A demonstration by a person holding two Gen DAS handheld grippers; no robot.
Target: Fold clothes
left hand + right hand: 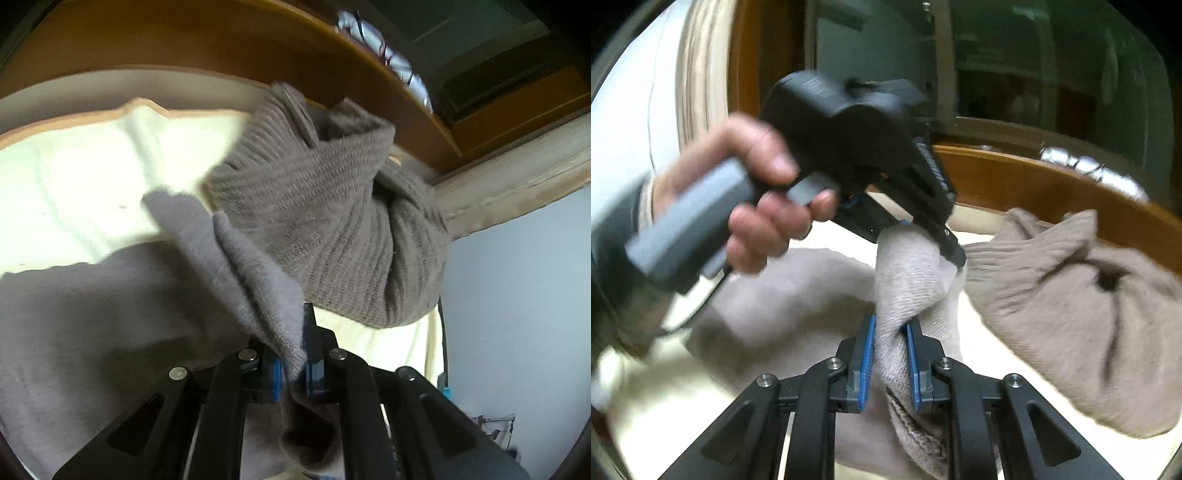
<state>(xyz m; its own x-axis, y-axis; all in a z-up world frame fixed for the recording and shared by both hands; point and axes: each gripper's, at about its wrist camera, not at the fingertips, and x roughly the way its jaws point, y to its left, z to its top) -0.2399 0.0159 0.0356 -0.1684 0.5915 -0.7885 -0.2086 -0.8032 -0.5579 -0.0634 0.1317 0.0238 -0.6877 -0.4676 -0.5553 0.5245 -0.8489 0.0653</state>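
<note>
A grey-brown knit sweater (325, 229) lies bunched on a cream sheet (74, 177). Its ribbed part is heaped toward the right. In the left wrist view my left gripper (293, 343) is shut on a raised fold of the sweater's smoother knit, which drapes over the left pad. The right wrist view shows my right gripper (891, 325) shut on another fold of the same sweater (1052, 314), its blue pads (867, 354) pressing the cloth. Just beyond it a hand (757, 206) holds the left gripper (916, 240), clamped on the lifted cloth.
A curved wooden bed frame (184, 40) borders the sheet at the back, seen also as the wooden rim (1034, 184). Pale beaded items (369, 37) rest on its ledge. A pale blue wall (517, 295) is to the right, with dark glass cabinet doors (1034, 74) behind.
</note>
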